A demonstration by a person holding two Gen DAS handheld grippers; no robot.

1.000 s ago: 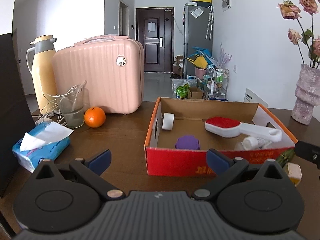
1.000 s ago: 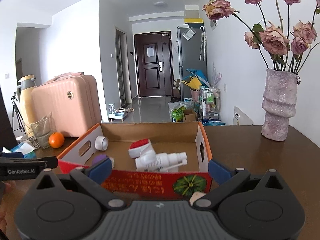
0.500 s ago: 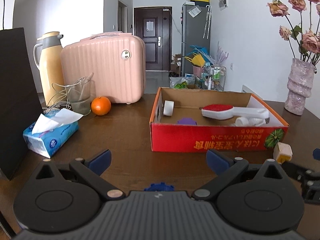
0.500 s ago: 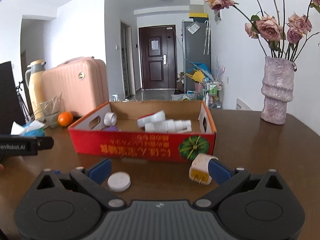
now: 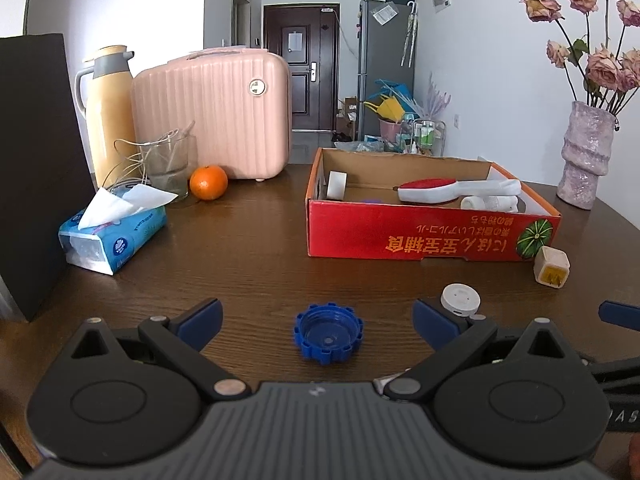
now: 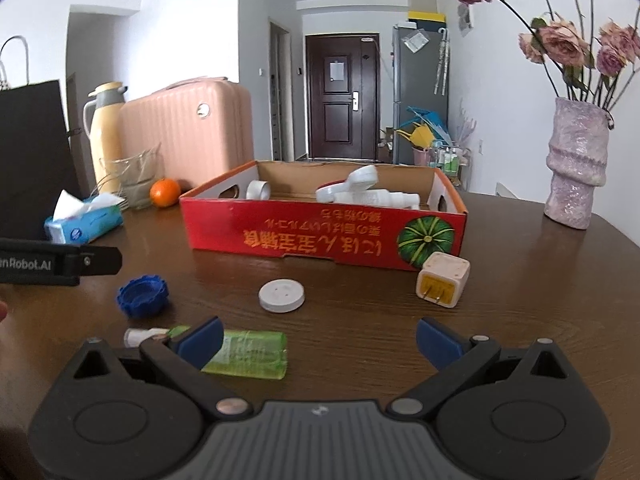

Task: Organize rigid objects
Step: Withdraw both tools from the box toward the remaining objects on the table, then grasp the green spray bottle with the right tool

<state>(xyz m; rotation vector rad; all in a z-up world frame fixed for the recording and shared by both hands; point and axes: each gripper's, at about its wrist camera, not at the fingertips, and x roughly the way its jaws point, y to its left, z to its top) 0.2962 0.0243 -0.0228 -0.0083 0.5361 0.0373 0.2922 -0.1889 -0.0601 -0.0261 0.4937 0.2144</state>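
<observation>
Left gripper (image 5: 316,316) jaws apart, blue cap (image 5: 328,335) between, untouched. Right gripper (image 6: 319,338) jaws apart, empty; green bottle (image 6: 244,353) near left finger. Red box (image 6: 324,236) far.

Left gripper (image 5: 316,316) spread wide, right gripper (image 6: 319,338) likewise, both empty

White lettering "nRobot.AI", its start cut off at the picture's left edge, runs along the black left gripper (image 6: 60,263) in the right wrist view. The red cardboard box (image 6: 320,236) carries yellow East Asian characters on its near wall, printed upside down and not readable, beside a green pumpkin picture.
</observation>
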